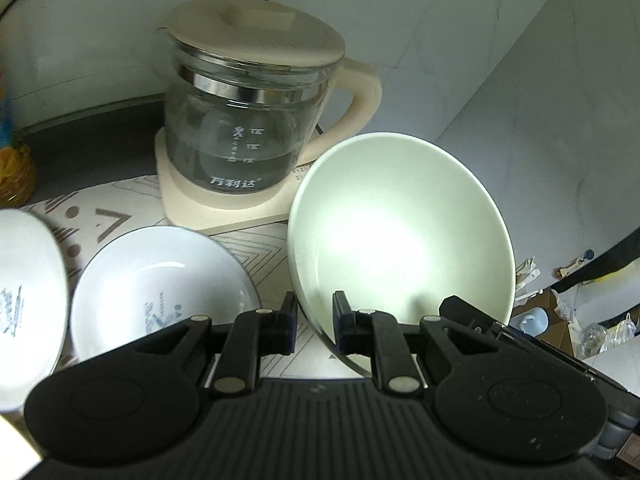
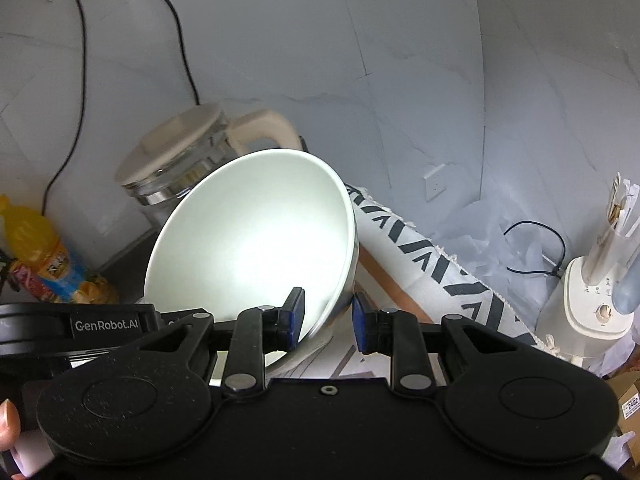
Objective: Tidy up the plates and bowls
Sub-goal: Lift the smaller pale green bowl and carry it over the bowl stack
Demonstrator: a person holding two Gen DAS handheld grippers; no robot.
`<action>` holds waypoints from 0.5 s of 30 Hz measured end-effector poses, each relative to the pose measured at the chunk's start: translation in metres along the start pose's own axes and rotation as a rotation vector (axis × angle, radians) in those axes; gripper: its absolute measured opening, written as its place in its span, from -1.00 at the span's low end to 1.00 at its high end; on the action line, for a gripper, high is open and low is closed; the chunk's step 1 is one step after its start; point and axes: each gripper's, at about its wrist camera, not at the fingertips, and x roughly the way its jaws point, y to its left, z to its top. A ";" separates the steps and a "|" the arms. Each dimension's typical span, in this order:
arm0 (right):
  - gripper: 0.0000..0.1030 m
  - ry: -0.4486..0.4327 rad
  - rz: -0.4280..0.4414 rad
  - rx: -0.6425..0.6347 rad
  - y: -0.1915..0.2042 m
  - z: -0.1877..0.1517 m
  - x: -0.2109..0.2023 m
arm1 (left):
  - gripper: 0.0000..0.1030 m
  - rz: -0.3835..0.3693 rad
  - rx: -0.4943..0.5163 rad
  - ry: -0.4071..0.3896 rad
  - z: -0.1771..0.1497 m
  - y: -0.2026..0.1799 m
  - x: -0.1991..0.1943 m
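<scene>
1. Bowl [image 1: 400,232], pale green, plain, glossy inside, deep, thin rim. Tilted steeply on its side, its near rim held between both grippers, in front of the kettle [image 1: 256,120] near the desk's right edge.
2. Left gripper [image 1: 314,320]: jaws narrowly apart, the bowl's rim running between them; whether the pads press the rim, I cannot tell.
3. Right gripper [image 2: 328,320]: jaws apart, straddling the rim; the left pad lies against the inner wall, the right pad stands clear of the outer wall.
4. White bowls, two, blue print inside: one [image 1: 160,292] just left of the left gripper, another [image 1: 24,304] at the desk's left edge. Likely stacking place.
5. Handling advice, a judgement: close firmly on the rim before carrying, since glazed ware slips; keep the tilt modest; clear the kettle's handle [image 1: 360,100]; lower gently to nest, rim level.
6. Desk cover: patterned cloth [image 1: 120,200], chevron print.
</scene>
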 end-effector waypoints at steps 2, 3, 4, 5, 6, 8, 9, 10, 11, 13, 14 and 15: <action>-0.51 -0.004 0.008 -0.015 0.002 -0.002 -0.006 | -0.69 0.005 -0.002 -0.011 -0.005 0.001 -0.008; -0.51 -0.008 0.012 -0.020 0.004 -0.003 -0.009 | -0.69 0.007 -0.004 -0.017 -0.007 0.001 -0.012; -0.51 -0.010 0.018 -0.023 0.005 -0.004 -0.012 | -0.69 0.008 -0.008 -0.021 -0.009 0.002 -0.016; -0.51 -0.012 0.024 -0.024 0.006 -0.005 -0.015 | -0.69 0.010 -0.013 -0.025 -0.011 0.003 -0.019; -0.51 -0.013 0.028 -0.025 0.007 -0.005 -0.018 | -0.69 0.013 -0.016 -0.030 -0.014 0.003 -0.024; -0.51 -0.016 0.039 -0.031 0.009 -0.007 -0.024 | -0.69 0.018 -0.020 -0.040 -0.018 0.004 -0.032; -0.51 -0.018 0.044 -0.035 0.011 -0.009 -0.027 | -0.69 0.020 -0.023 -0.045 -0.020 0.005 -0.037; -0.51 -0.020 0.050 -0.040 0.013 -0.010 -0.030 | -0.69 0.022 -0.028 -0.050 -0.022 0.006 -0.041; -0.51 -0.022 0.054 -0.045 0.014 -0.011 -0.033 | -0.69 0.024 -0.031 -0.055 -0.024 0.006 -0.045; -0.51 -0.023 0.062 -0.052 0.016 -0.015 -0.038 | -0.69 0.028 -0.034 -0.063 -0.029 0.007 -0.052; -0.51 -0.022 0.065 -0.053 0.017 -0.017 -0.040 | -0.69 0.031 -0.035 -0.066 -0.032 0.008 -0.056; -0.51 -0.020 0.070 -0.055 0.017 -0.019 -0.042 | -0.69 0.035 -0.036 -0.070 -0.035 0.008 -0.059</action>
